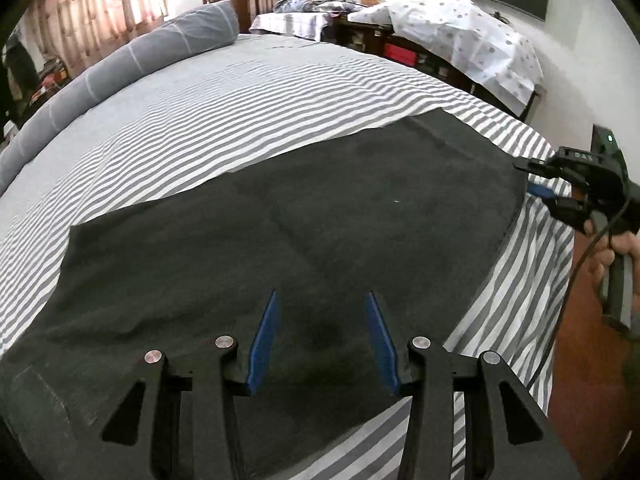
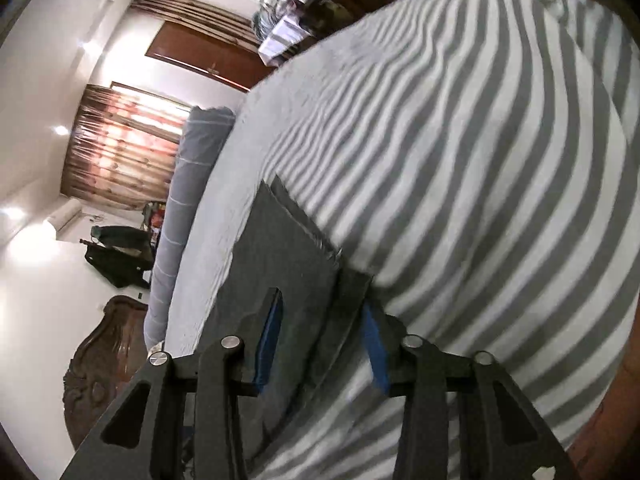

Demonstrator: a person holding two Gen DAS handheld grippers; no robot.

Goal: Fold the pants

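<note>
Dark grey pants (image 1: 280, 232) lie spread flat on a grey-and-white striped bed sheet (image 1: 248, 112). My left gripper (image 1: 322, 300) hovers open just above the near part of the pants, blue pads apart. My right gripper (image 1: 536, 180) shows in the left wrist view at the pants' right edge, held by a hand. In the right wrist view, my right gripper (image 2: 324, 304) is open and turned on its side, with the edge of the pants (image 2: 296, 264) lying between its blue pads. The sheet (image 2: 460, 140) fills the right of that view.
A long grey bolster (image 1: 120, 64) lies along the far left of the bed. A cloth-covered shelf (image 1: 472, 36) stands behind the bed, with a dark screen above it. A curtained window (image 2: 120, 144) and a wooden headboard (image 2: 104, 352) show at left.
</note>
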